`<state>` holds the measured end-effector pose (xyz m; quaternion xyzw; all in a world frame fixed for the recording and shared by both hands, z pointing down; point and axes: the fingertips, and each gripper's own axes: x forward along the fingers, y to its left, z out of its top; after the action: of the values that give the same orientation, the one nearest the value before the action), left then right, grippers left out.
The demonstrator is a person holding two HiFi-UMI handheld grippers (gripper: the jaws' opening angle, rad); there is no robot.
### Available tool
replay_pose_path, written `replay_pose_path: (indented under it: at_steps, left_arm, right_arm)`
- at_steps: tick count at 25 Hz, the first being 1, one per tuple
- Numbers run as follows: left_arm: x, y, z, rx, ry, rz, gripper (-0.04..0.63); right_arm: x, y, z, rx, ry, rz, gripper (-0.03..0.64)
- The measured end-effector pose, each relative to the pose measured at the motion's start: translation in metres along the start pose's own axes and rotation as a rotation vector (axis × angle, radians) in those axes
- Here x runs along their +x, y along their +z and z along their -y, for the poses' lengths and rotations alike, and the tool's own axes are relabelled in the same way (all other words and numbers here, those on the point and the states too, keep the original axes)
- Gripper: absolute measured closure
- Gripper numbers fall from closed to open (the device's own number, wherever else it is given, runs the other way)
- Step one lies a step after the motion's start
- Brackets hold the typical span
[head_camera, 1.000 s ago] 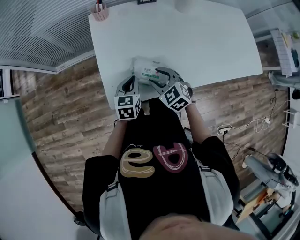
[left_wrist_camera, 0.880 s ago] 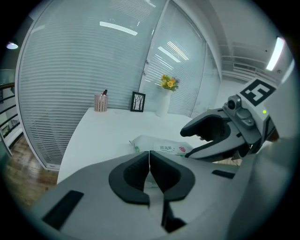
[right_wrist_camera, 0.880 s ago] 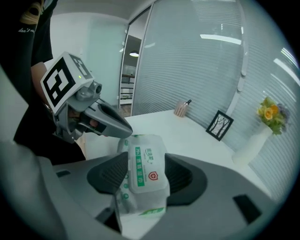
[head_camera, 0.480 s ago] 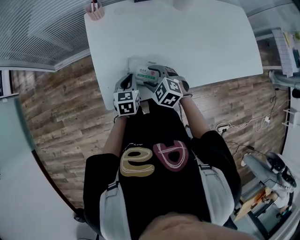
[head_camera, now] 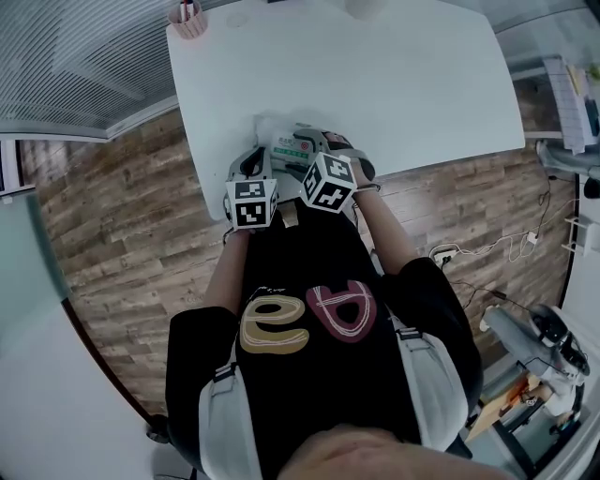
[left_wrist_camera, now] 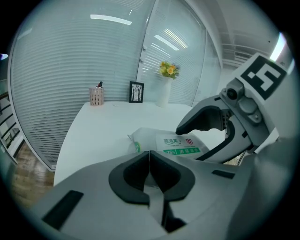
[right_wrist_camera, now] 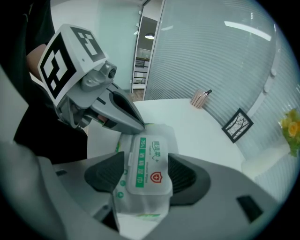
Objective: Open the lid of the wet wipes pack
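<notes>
The wet wipes pack (head_camera: 289, 142) lies flat near the table's front edge, white with a green-striped label on its lid (right_wrist_camera: 150, 161), which is down. My right gripper (right_wrist_camera: 147, 176) hangs over it pointing steeply down. Its jaws have just been opening and stand wide on either side of the lid, not pressing it. My left gripper (left_wrist_camera: 149, 171) is shut, with nothing showing between its pads. In the right gripper view its tip (right_wrist_camera: 136, 125) sits at the pack's far left corner. Whether it pinches the wrapper there I cannot tell.
The white table (head_camera: 394, 84) carries a pink pen holder (head_camera: 186, 17) at its far left corner, and a small picture frame (left_wrist_camera: 136, 91) and a vase of flowers (left_wrist_camera: 168, 79) along the back. The person's body stands against the front edge.
The right gripper's marker cube has rolled and shifted left over the pack. The left gripper has barely moved.
</notes>
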<state>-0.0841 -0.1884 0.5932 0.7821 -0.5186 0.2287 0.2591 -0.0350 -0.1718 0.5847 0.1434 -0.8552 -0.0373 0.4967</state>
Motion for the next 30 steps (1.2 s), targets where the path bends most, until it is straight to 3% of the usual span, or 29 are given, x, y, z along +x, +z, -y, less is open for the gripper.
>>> replay_pose_path:
  at_steps: [17, 23, 30]
  left_arm:
    - [-0.0003, 0.0001, 0.0016, 0.028, 0.011, 0.003, 0.577]
    - [0.0002, 0.0001, 0.0017, 0.034, 0.013, 0.012, 0.577]
    - [0.0004, 0.0008, 0.0023, 0.026, 0.008, 0.010, 0.577]
  right_arm:
    - [-0.0017, 0.0009, 0.0035, 0.090, 0.139, 0.010, 0.330]
    - [0.0002, -0.0004, 0.0076, 0.101, 0.147, 0.003, 0.357]
    - [0.0028, -0.0026, 0.0055, 0.025, 0.117, -0.028, 0.356]
